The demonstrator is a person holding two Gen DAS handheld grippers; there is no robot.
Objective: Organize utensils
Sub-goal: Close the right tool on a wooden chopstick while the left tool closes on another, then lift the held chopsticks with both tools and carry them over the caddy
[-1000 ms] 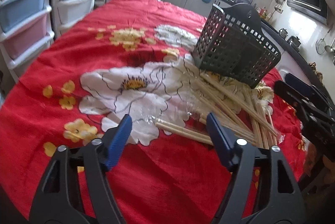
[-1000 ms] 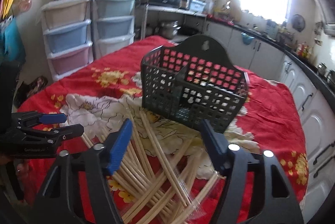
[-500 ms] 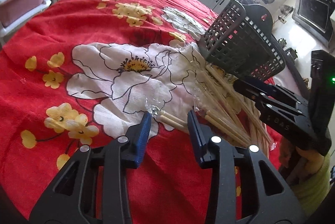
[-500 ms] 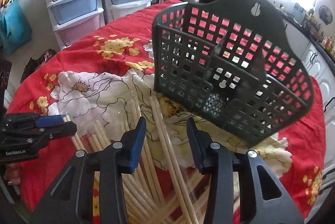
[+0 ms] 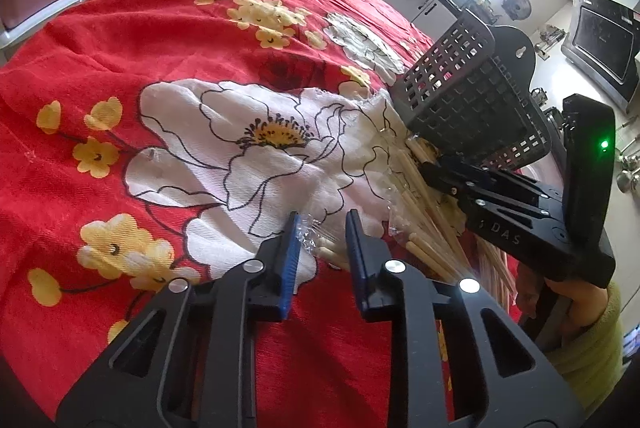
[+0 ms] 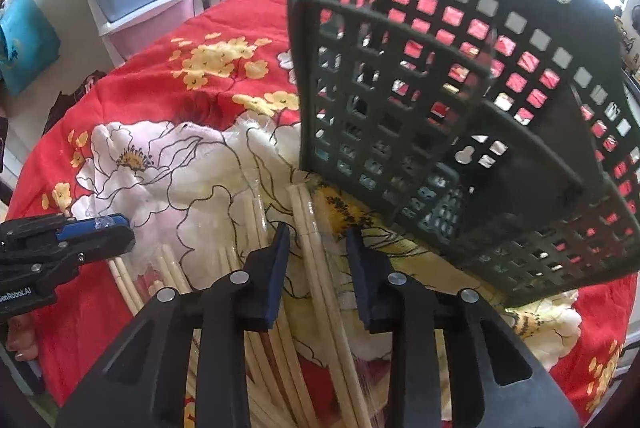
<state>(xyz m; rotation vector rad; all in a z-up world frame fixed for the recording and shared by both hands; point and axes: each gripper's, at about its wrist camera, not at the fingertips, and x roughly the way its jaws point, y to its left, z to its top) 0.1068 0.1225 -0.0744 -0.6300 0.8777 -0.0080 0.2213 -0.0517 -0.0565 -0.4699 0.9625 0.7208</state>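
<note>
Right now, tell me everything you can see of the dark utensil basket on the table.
The utensil basket is dark grey plastic, a grid of square holes on all sides. Its taller back panel rises to a rounded tab with a keyhole hanging slot. An inner divider appears to split it into compartments, which look empty. It sits tilted on the red floral tablecloth, its near lower edge resting at the far ends of the wrapped wooden chopsticks. Neither gripper touches it.

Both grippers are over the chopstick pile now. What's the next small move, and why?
Probably finish closing the right gripper: a wrapped pair of chopsticks lies between its just-narrowing jaws, pads not yet touching. The left gripper likewise straddles wrapped ends, beside the empty basket.
</note>
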